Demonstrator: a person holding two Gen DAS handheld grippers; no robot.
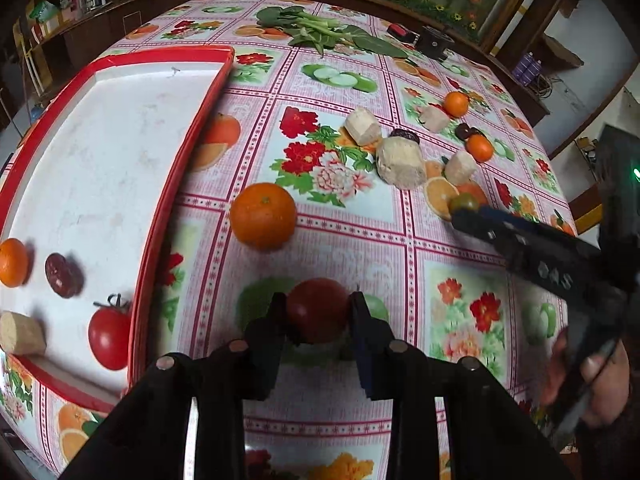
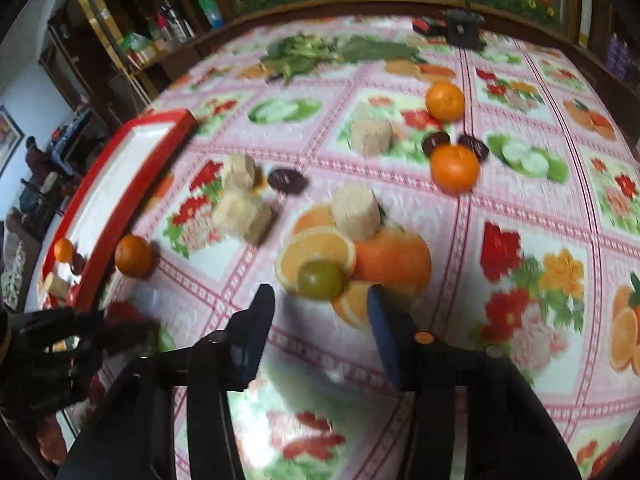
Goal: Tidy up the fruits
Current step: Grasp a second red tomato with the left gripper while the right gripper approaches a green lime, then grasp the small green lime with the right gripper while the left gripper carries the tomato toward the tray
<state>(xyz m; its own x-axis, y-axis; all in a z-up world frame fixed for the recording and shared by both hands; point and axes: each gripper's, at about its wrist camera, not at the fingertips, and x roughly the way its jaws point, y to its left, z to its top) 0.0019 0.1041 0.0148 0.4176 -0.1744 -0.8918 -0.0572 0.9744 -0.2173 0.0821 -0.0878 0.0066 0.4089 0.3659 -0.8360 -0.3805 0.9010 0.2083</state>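
Left wrist view, left to right. The red-rimmed white tray [image 1: 120, 60] fills the left of the frame. On its floor at lower left lie a small orange [image 1: 13, 262], a dark red date [image 1: 62, 275], a beige cut stalk piece [image 1: 22, 336] and a stemmed red tomato [image 1: 109, 338].

At centre, on the flowered tablecloth [image 1: 360, 240], a large orange [image 1: 263, 215] sits just right of the tray rim. Below it, at lower centre, the left gripper [image 1: 318, 312] is pinching a dark red tomato [image 1: 318, 308]; both pads press on its sides.

To the upper right of centre lie several beige stalk chunks [image 1: 401, 163], more dates and two small oranges [image 1: 479, 148]. Leafy greens [image 1: 320, 32] lie at the top. At right, the right gripper [image 1: 460, 210] reaches in from the frame edge, its tips at a small green tomato [image 1: 464, 202]; a hand [image 1: 588, 384] grips its handle at lower right.

Right wrist view. The tray is at far left, the left gripper at lower left, blurred. At centre the right gripper's fingers [image 2: 256, 320] stand apart on either side of the green tomato, which rests on the cloth just beyond the tips; neither pad touches it.
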